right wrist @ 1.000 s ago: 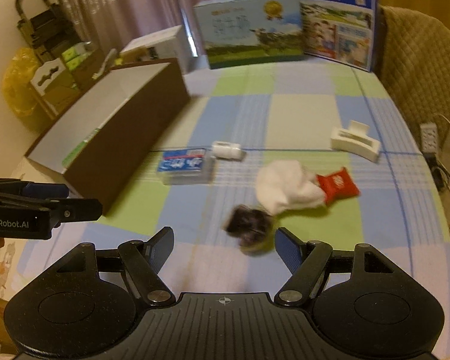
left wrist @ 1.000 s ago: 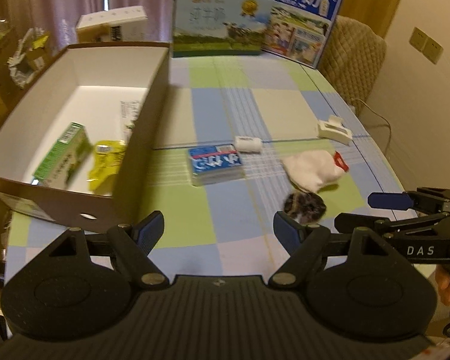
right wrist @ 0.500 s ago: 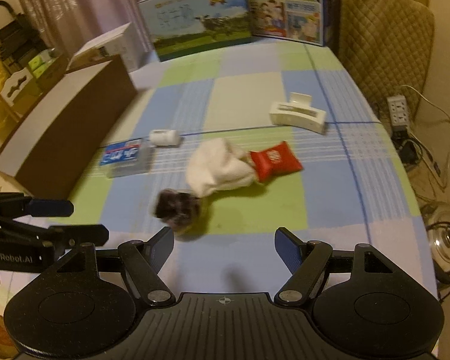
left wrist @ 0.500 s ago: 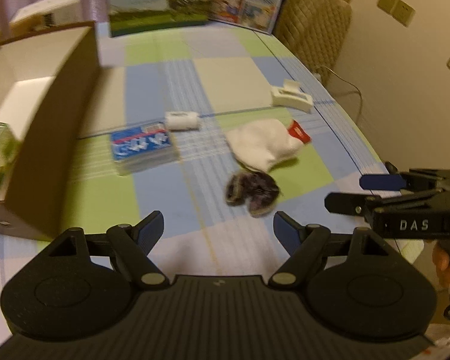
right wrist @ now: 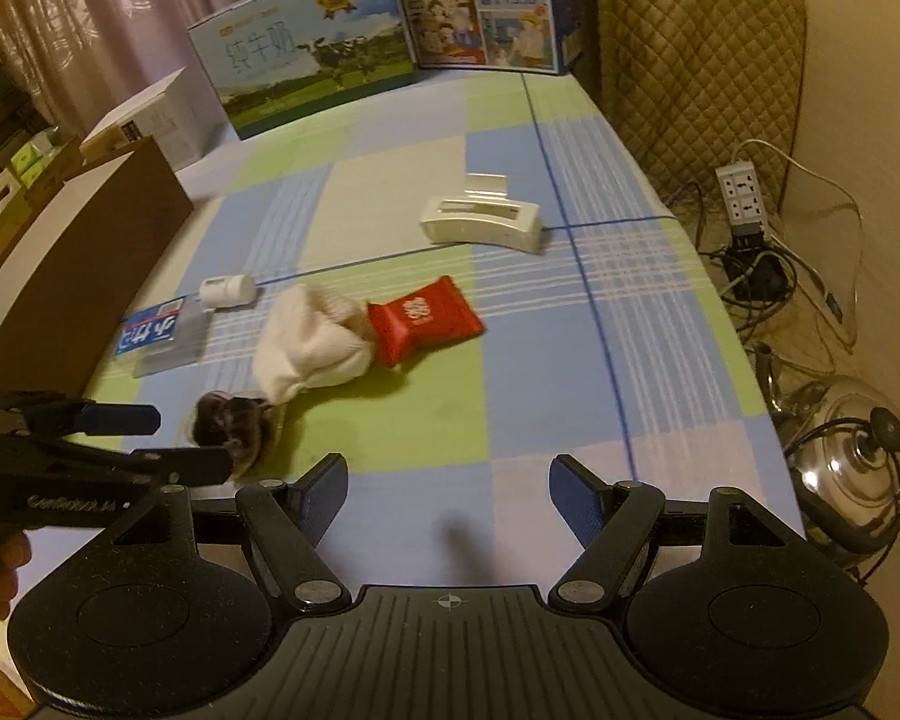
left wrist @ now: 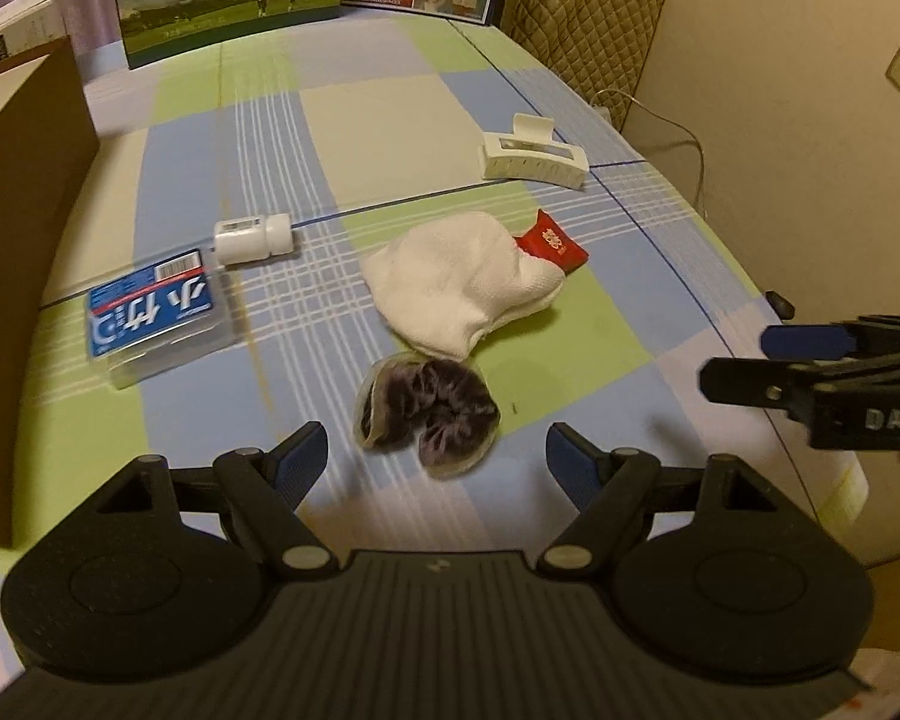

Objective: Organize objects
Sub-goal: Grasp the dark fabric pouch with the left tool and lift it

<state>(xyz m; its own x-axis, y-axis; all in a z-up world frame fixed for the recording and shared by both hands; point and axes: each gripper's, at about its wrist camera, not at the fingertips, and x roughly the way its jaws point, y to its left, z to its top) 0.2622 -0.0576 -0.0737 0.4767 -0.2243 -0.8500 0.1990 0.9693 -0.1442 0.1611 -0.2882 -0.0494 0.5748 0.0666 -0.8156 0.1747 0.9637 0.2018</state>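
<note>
On the checked tablecloth lie a dark furry scrunchie (left wrist: 427, 417), a white cloth (left wrist: 461, 281), a red packet (left wrist: 551, 242) partly under the cloth, a white hair claw (left wrist: 533, 153), a small white bottle (left wrist: 252, 238) on its side and a blue-labelled clear case (left wrist: 153, 315). My left gripper (left wrist: 437, 463) hangs open just in front of the scrunchie, nothing between its fingers. My right gripper (right wrist: 447, 493) is open over bare cloth, to the right of the scrunchie (right wrist: 229, 425), with the red packet (right wrist: 421, 318) and the hair claw (right wrist: 481, 223) farther ahead.
A brown cardboard box (left wrist: 15, 228) stands along the left side. Two milk cartons (right wrist: 306, 54) stand at the far end. A quilted chair (right wrist: 690, 60) sits at the far right. A power strip (right wrist: 743, 192), cables and a steel pot (right wrist: 849, 468) lie on the floor beyond the table's right edge.
Both grippers have swung to the right and come down closer to the table. The cardboard box has slid out to the left, and the scrunchie now sits centred before my left gripper.
</note>
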